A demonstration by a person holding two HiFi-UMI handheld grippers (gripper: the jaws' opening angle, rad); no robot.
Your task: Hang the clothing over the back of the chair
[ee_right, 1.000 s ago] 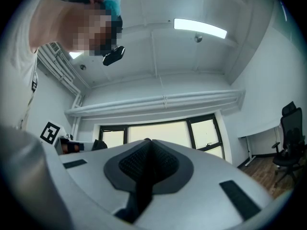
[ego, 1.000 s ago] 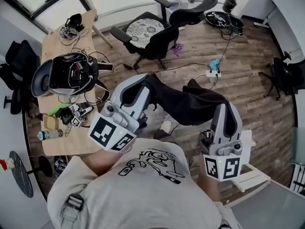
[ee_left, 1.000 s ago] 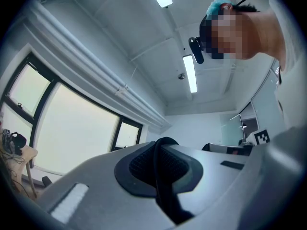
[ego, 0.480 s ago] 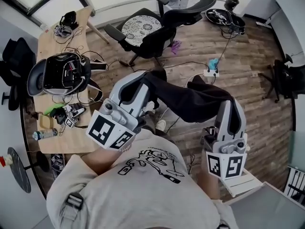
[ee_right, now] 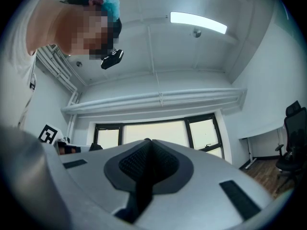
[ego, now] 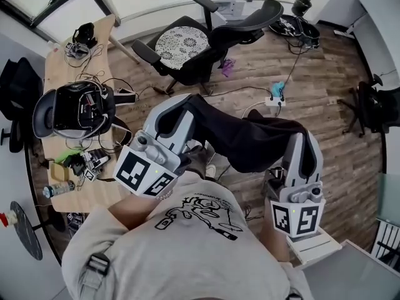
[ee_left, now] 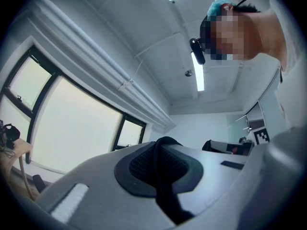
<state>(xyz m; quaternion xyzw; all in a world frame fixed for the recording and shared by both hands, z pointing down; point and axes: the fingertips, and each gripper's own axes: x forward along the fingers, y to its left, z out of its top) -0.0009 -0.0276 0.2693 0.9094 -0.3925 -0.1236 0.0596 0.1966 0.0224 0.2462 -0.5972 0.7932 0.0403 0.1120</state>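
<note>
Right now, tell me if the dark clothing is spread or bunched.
Spread: the clothing stretches between left gripper and right gripper, each shut on it.

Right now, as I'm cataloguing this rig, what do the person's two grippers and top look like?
The left gripper and right gripper are grey shells with black textured pads, each carrying a white cube with black square markers. The person wears a light grey T-shirt with a black drawing.

I see a wood-plank floor [ego: 325, 74], a cluttered wooden desk [ego: 57, 74] at left, wide windows [ee_right: 163, 131], and a ceiling striplight [ee_right: 197, 23].
</note>
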